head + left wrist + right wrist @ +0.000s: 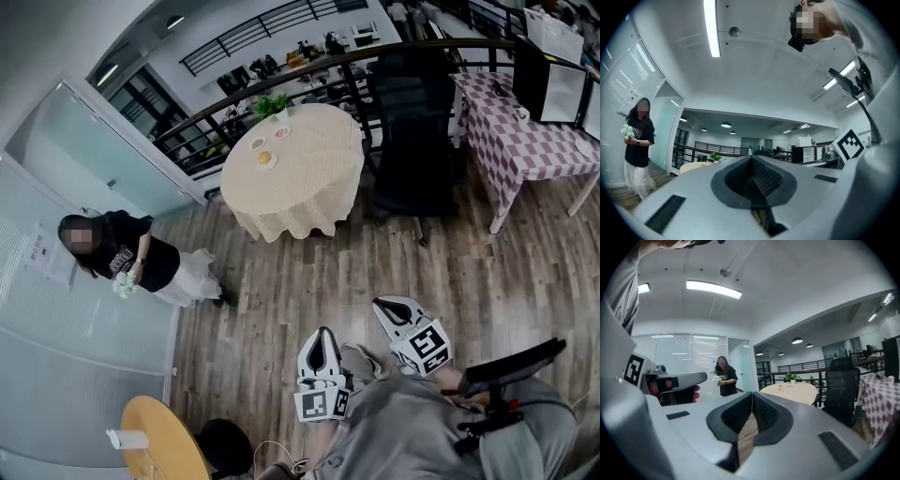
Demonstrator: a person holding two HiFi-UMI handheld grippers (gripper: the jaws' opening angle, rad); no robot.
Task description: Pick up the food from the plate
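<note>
A round table with a cream cloth [309, 187] stands far ahead by the railing. It carries a plate with orange food [266, 158], two more small plates [281, 132] and a potted plant [272, 105]. The right gripper view shows that plate of orange food [779, 388] small and distant. Both grippers are held close to my body, well short of the table. My left gripper [322, 334] is shut and holds nothing, its jaws [752, 161] meeting. Beside it, my right gripper [383, 304] is also shut and empty [751, 397].
A person in black [122, 255] holding white flowers stands at the left by a glass wall. A black office chair [412, 122] sits right of the round table, with a checkered table [525, 131] beyond. A small wooden table [169, 441] is near left. Wood floor lies between.
</note>
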